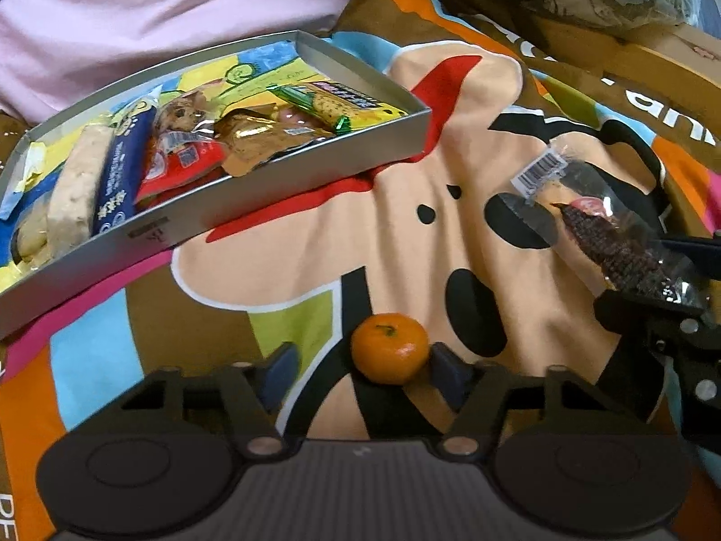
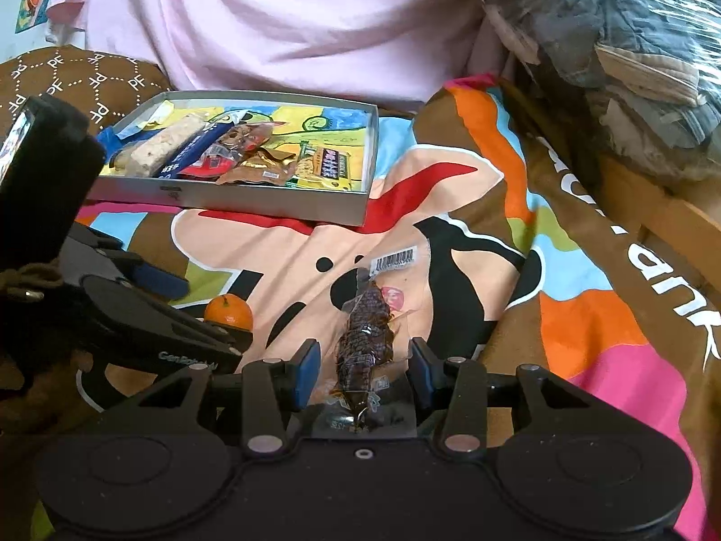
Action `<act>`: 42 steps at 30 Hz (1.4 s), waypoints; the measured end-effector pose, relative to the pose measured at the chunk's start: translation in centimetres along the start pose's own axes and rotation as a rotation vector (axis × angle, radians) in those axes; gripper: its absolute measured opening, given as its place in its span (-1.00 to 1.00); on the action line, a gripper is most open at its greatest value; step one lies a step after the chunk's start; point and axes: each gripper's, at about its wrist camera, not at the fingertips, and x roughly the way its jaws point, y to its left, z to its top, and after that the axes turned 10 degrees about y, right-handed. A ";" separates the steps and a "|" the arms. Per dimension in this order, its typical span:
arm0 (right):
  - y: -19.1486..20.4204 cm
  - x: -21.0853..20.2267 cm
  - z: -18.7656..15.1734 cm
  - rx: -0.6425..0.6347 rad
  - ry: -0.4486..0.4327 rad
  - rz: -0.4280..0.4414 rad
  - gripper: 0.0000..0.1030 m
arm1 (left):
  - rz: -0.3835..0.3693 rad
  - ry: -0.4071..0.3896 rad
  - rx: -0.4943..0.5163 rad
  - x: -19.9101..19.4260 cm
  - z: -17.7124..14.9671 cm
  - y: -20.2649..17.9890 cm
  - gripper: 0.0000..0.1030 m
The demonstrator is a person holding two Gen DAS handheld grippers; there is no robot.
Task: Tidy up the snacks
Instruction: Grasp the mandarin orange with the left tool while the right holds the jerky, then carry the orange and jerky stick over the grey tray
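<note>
A small orange mandarin [image 1: 390,347] lies on the colourful cartoon blanket [image 1: 315,248], between the open fingers of my left gripper [image 1: 365,372], close to the right pad. It also shows in the right wrist view [image 2: 228,311]. A clear packet of dark purple corn [image 2: 367,342] lies between the open fingers of my right gripper [image 2: 365,367], neither pad touching it. It also shows in the left wrist view [image 1: 604,234]. A grey shallow box [image 1: 279,189] holds several wrapped snacks at the upper left; it shows in the right wrist view too [image 2: 252,198].
Pink bedding [image 2: 293,22] lies behind the box. A brown patterned pillow [image 2: 81,81] is at the left. A pile of bagged clothes [image 2: 631,45] fills the upper right, beside a wooden frame [image 2: 676,225].
</note>
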 end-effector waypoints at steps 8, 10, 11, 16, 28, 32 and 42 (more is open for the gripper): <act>0.1 0.0 0.0 -0.009 0.006 -0.005 -0.13 | -0.012 0.014 0.008 0.0 -0.1 -0.8 -0.24; 0.2 0.1 0.0 -0.018 0.006 -0.006 -0.13 | -0.008 0.018 -0.008 -0.1 0.0 -0.8 -0.25; 0.3 0.1 0.0 -0.025 0.005 -0.010 -0.13 | -0.004 0.020 -0.013 -0.3 0.0 -0.8 -0.25; 1.1 -0.2 -0.2 -0.080 -0.022 -0.049 -0.13 | 0.022 0.018 -0.039 -1.4 -0.2 -0.5 -0.25; 1.8 -1.9 0.0 -0.135 -0.128 -0.095 -0.13 | 0.092 -0.050 -0.095 -6.8 -0.1 0.7 -0.25; 2.4 -2.5 0.5 -0.156 -0.188 -0.103 -0.13 | 0.125 -0.099 -0.130 -8.8 0.7 1.3 -0.25; 3.3 -1.6 5.7 -0.167 -0.367 -0.083 -0.13 | 0.219 -0.165 -0.228 -10.0 5.4 5.5 -0.25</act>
